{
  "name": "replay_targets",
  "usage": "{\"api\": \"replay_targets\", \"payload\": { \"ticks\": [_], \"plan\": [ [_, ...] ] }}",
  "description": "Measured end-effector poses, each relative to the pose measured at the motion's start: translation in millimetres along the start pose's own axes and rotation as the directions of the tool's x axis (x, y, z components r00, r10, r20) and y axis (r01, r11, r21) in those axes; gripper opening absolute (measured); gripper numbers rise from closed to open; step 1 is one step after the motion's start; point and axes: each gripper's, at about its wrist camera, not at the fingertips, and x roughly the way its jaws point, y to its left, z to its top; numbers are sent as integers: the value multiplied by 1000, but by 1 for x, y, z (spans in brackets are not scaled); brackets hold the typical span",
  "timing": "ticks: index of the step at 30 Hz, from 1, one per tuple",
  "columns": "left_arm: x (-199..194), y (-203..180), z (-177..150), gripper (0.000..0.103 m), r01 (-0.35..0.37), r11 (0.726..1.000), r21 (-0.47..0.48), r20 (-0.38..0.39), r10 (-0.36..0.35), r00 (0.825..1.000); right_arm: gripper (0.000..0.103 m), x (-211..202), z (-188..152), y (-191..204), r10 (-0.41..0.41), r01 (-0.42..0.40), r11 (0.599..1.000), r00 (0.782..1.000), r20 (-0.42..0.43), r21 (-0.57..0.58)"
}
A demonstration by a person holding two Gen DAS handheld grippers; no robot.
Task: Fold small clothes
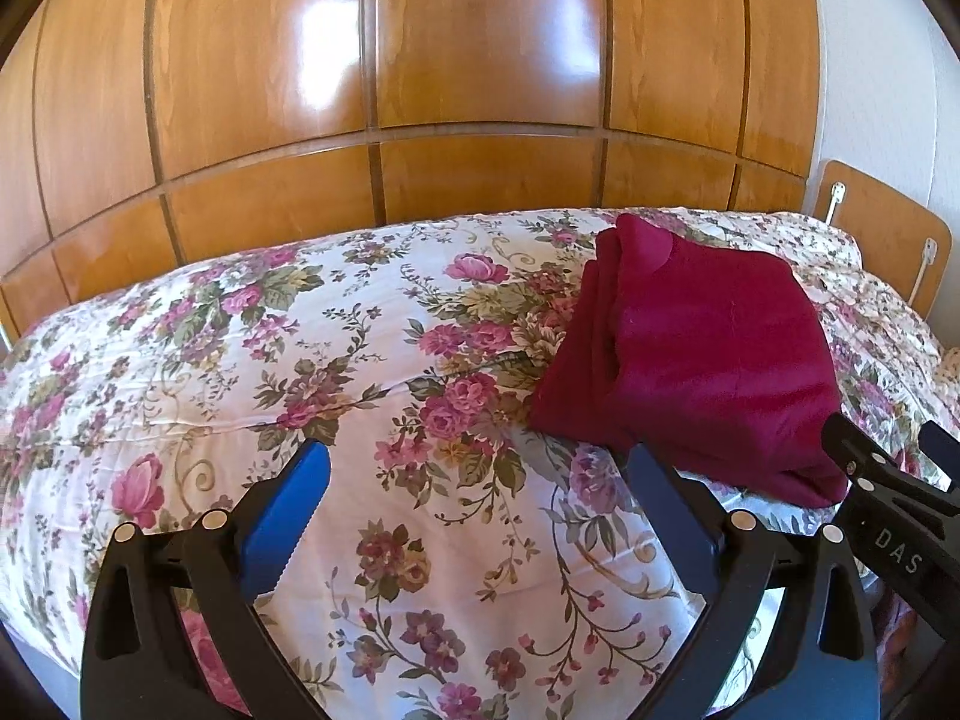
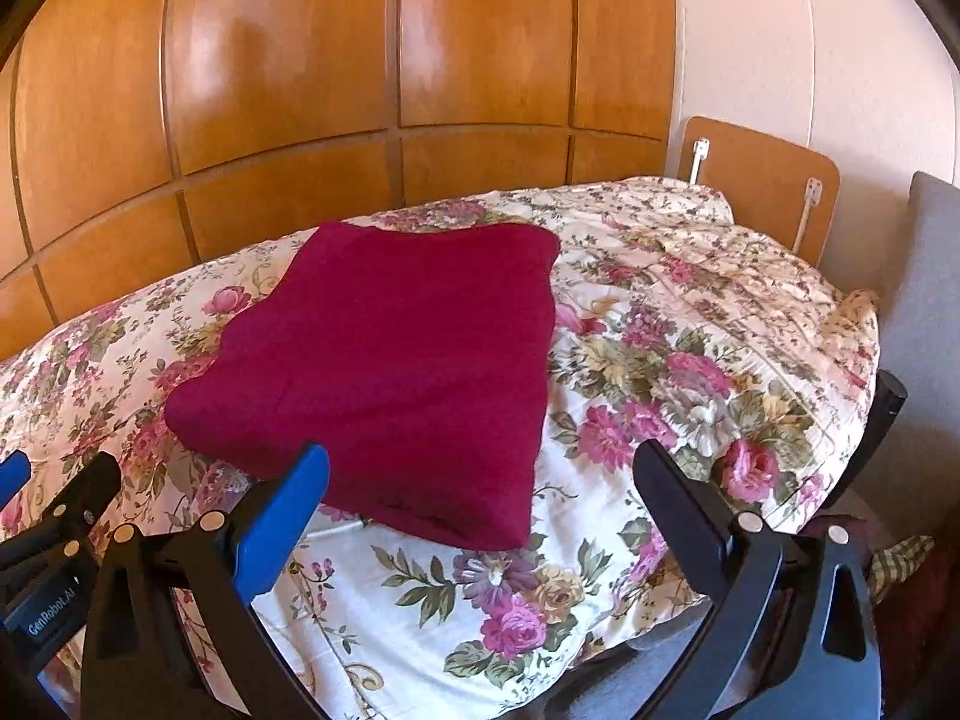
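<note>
A dark red garment [image 1: 708, 354] lies folded into a thick rectangle on the flowered bedspread [image 1: 300, 360]. In the left wrist view it sits ahead and to the right of my left gripper [image 1: 477, 462], which is open and holds nothing. In the right wrist view the same folded garment [image 2: 390, 372] lies just ahead and slightly left of my right gripper [image 2: 480, 462], also open and holding nothing. The right gripper [image 1: 888, 450] shows at the right edge of the left wrist view, near the garment's front corner. The left gripper's body [image 2: 42, 540] shows at the lower left of the right wrist view.
The bed [image 2: 690, 360] stands against glossy wooden wardrobe doors [image 1: 420, 90]. A wooden headboard [image 2: 768, 180] with a white cable is at the right. A grey cushion [image 2: 924, 300] leans at the far right, and some checked cloth [image 2: 900, 558] lies low beside the bed.
</note>
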Motion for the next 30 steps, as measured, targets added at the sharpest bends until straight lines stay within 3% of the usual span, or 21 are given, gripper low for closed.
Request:
{"api": "replay_targets", "payload": {
  "ticks": [30],
  "plan": [
    [-4, 1, 0, 99, 14, 1000, -9, -3, -14, 1000, 101, -2, 4, -3, 29, -29, 999, 1000, -7, 22]
  ]
}}
